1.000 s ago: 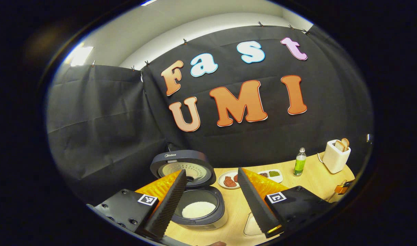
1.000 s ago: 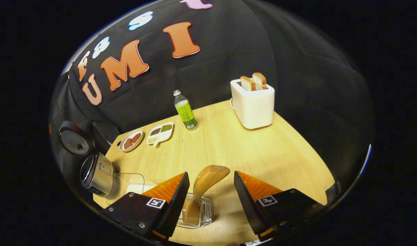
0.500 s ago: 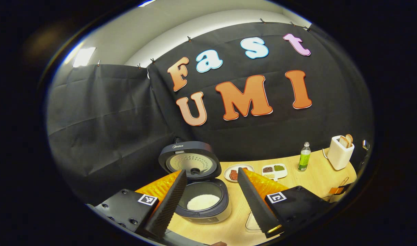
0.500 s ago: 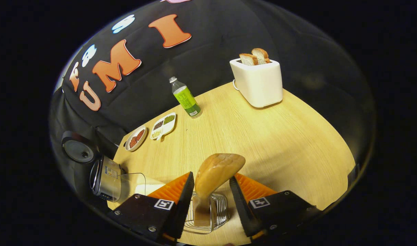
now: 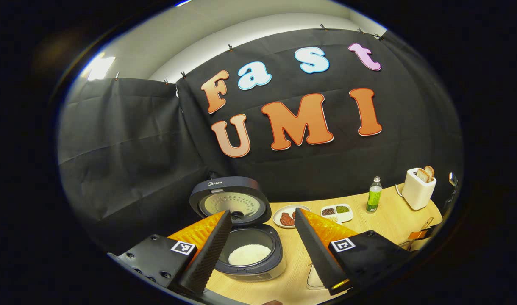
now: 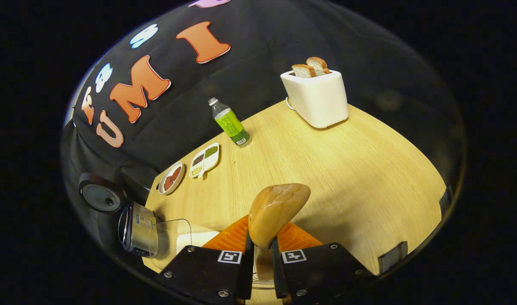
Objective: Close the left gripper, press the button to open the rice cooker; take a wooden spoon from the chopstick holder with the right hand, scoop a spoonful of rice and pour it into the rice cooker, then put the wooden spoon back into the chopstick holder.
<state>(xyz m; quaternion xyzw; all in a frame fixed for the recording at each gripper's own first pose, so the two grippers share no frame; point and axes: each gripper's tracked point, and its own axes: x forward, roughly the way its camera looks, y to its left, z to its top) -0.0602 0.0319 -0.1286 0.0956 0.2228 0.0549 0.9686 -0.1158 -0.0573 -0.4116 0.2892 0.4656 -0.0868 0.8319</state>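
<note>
The wooden spoon is clamped at its neck between the right gripper fingers, above the chopstick holder. The left gripper fingers are held wide before the open rice cooker on the bench.

A pale wooden counter stands against black cloth walls; above them, a white wall and a ceiling light.
</note>
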